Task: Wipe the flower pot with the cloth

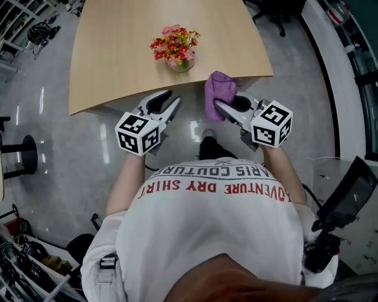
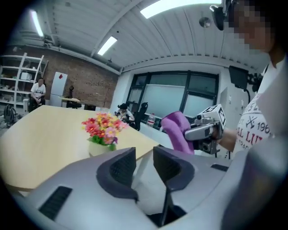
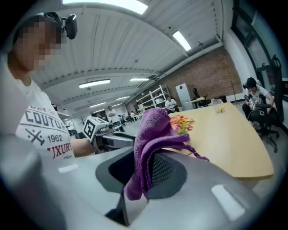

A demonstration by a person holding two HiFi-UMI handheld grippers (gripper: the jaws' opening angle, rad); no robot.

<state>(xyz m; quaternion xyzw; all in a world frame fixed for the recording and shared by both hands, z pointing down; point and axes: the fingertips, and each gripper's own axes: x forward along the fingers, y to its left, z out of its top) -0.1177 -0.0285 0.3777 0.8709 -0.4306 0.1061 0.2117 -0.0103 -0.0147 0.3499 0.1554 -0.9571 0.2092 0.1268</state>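
Note:
A small pale flower pot [image 1: 179,64] with red and pink flowers stands near the front edge of the wooden table [image 1: 112,53]. Both grippers hang in the air just in front of that edge, below the pot. My left gripper [image 1: 172,97] is empty, with a narrow gap between its dark pads [image 2: 122,167]. My right gripper [image 1: 228,101] is shut on a purple cloth [image 1: 219,94], which bunches above the jaws [image 3: 150,137] and drapes down between them. In the left gripper view the pot [image 2: 101,147] sits ahead and to the left, with the cloth [image 2: 177,130] to the right.
The table's front edge runs just beyond the grippers, above glossy grey floor. A black round stool base [image 1: 26,156] stands at the left. A black stand with gear [image 1: 342,203] sits at my right side, and an office chair [image 1: 277,13] is beyond the table.

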